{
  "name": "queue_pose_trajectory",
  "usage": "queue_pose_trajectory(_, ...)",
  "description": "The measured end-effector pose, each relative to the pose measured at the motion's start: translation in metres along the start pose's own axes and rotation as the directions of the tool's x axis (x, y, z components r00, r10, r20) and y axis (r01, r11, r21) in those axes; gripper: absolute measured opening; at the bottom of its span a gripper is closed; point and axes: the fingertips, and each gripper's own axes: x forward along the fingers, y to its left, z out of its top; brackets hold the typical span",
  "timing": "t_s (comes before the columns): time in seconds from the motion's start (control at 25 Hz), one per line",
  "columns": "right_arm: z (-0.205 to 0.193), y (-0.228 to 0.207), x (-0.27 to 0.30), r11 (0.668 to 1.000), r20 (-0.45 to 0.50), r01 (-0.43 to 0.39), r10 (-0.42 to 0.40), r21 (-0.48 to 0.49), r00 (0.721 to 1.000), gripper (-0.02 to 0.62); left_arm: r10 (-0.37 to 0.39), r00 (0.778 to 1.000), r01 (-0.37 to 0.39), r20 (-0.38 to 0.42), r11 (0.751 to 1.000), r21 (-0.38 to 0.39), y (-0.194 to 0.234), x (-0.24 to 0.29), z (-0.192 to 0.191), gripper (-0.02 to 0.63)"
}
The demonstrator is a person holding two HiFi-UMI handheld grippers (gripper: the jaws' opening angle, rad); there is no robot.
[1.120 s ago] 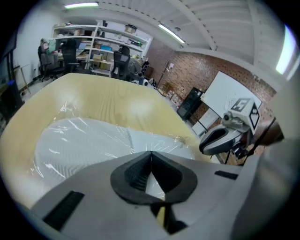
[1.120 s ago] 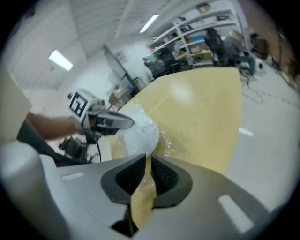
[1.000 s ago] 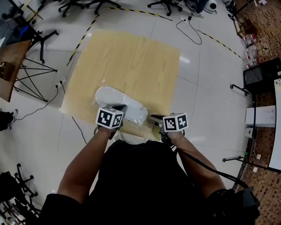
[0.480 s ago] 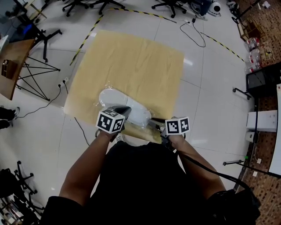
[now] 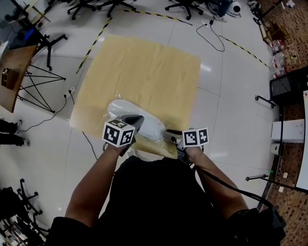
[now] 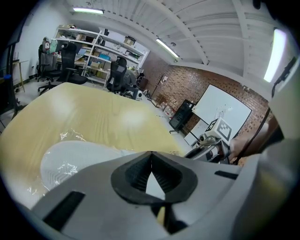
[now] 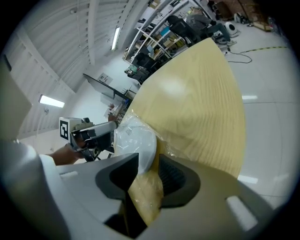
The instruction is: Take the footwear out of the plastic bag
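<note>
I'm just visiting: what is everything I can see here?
table top: one, pale wood, on the white floor
footwear: one, white, table's near edge, in the bag
plastic bag: one, clear, around the footwear
office chairs: several, black, far end of the floor
cables: several, black, floor around the table
left gripper: one, grey, jaws together, by the footwear
right gripper: one, grey, jaws just been opening, bag's end between them

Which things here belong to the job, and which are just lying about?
In the job: white shoe, plastic bag around it, wooden table, left tool (shut), right tool, its jaws just opening with the bagged shoe's end between them.
Lying about: office chairs, floor cables, striped tape, shelves.
</note>
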Motion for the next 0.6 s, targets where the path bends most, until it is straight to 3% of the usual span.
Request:
queue_pose_trajectory(0.2, -0.005, 0.0, 0.009, 0.999, -0.031, 0.022, -0.021, 0.025, 0.999, 0.13, -0.002, 1.0, 0.002, -0.011, 1.0, 0.004, -0.006, -0.003, 0.002, 0.006)
queue_pose_trajectory(0.32, -0.005, 0.0, 0.008, 1.0, -0.046, 0.03, -0.03, 0.001, 0.998, 0.078, 0.009, 1.0, -0.008, -0.026, 1.0, 0.01, -0.004, -0.003, -0.001, 0.006)
queue_pose_trajectory(0.6, 0.0, -0.013, -0.025, 0.999, 0.006, 0.016, -0.016, 0.038, 1.0, 0.051, 0.048, 0.996, -0.047, -0.074, 0.999, 0.013, 0.009, 0.003, -0.017, 0.008)
